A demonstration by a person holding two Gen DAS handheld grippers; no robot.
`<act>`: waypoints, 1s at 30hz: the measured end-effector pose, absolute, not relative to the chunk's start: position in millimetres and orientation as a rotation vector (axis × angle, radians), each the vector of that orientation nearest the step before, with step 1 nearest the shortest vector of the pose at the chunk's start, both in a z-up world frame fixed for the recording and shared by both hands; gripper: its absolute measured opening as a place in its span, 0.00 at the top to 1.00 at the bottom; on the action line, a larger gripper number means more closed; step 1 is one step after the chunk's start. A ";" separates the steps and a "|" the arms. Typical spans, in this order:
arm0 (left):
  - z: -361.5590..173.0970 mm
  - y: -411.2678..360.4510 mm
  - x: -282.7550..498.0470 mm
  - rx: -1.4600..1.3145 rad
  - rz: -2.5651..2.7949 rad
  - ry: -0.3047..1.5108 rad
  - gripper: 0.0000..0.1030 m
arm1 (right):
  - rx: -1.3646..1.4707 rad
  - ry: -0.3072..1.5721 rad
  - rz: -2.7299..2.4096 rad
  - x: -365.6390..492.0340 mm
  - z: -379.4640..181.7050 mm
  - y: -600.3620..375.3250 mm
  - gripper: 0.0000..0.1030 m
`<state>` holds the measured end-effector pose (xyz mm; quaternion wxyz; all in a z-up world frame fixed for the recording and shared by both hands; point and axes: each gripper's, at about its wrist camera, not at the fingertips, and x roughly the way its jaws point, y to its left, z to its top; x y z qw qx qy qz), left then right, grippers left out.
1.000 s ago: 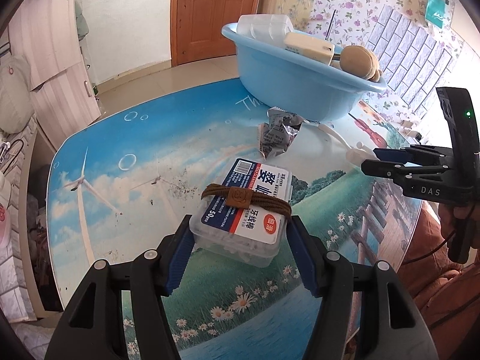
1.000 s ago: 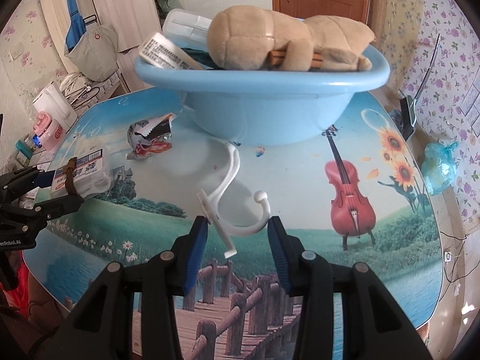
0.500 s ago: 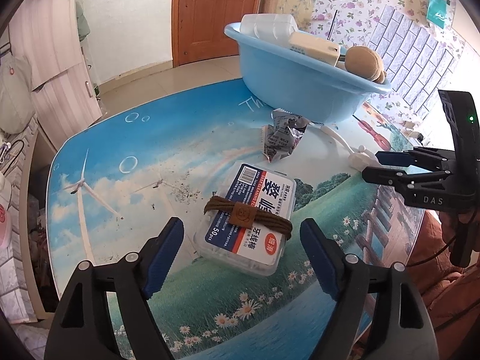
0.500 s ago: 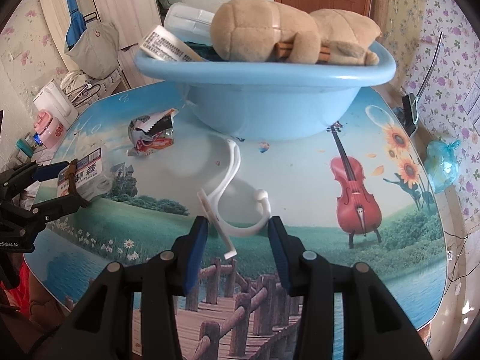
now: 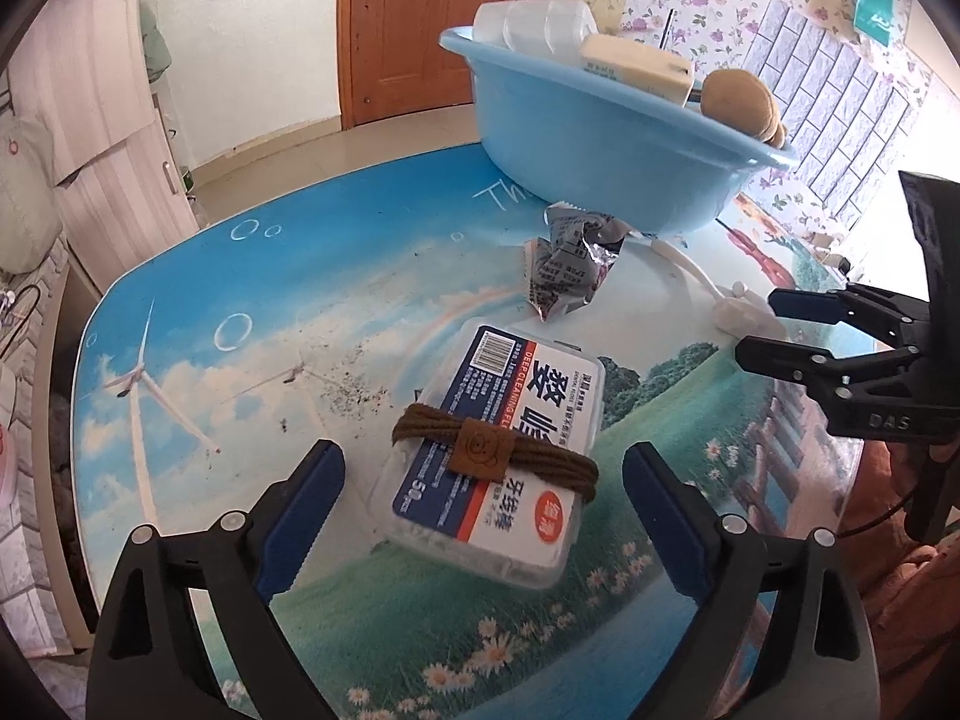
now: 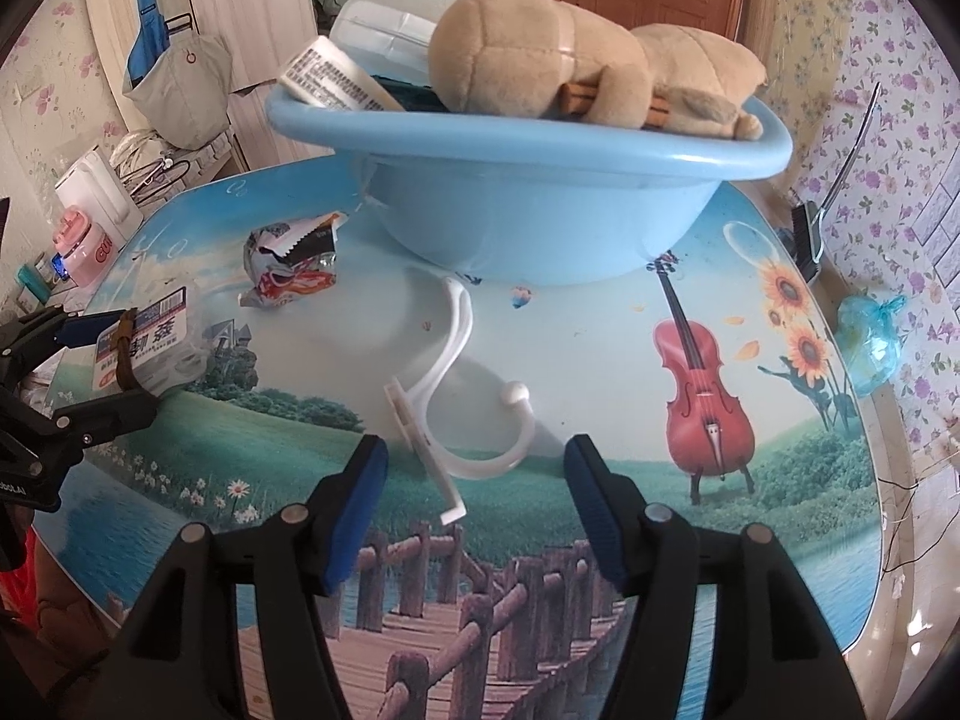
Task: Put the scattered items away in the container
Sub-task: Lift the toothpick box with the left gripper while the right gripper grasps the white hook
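A clear floss-pick box (image 5: 528, 420) with a brown hair tie (image 5: 480, 450) around it lies on the picture-printed table (image 5: 240, 312). It sits between the opening jaws of my left gripper (image 5: 483, 462), and the pads stand clear of it. A white plastic hook (image 6: 456, 372) lies flat between the opening jaws of my right gripper (image 6: 477, 450), untouched. A crumpled snack wrapper (image 5: 570, 270) rests near the blue basin (image 6: 540, 204). The basin holds a tan plush toy (image 6: 570, 72), a tube and a clear box.
Dark crumbs (image 5: 348, 384) are scattered on the table left of the box. A blue plastic bag (image 6: 870, 342) and a black clip (image 6: 804, 234) sit at the table's right edge. A pink cup (image 6: 81, 243) stands beyond the left edge.
My left gripper's jaws spread wide and let go of the floss-pick box, which now lies on the table. My right gripper's jaws widened around the white hook.
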<state>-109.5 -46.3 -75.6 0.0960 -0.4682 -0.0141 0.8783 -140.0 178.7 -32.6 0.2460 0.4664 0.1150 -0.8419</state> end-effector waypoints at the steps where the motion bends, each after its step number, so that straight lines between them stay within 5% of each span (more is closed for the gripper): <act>1: -76.9 -45.5 -110.1 -1.378 2.617 -0.034 0.04 | 1.260 0.301 -2.301 -138.9 -33.3 179.0 0.34; 6: -78.8 -46.7 -116.6 -1.349 2.632 -0.075 0.00 | 1.218 0.302 -2.369 -132.6 -37.4 175.4 0.24; 11: -83.4 -39.5 -123.6 -1.388 2.645 0.066 0.00 | 1.224 0.251 -2.456 -130.2 -41.0 175.6 0.07; 30: -85.6 -39.7 -126.0 -1.376 2.626 0.080 0.00 | 1.338 0.150 -2.622 -131.9 -41.2 165.2 0.01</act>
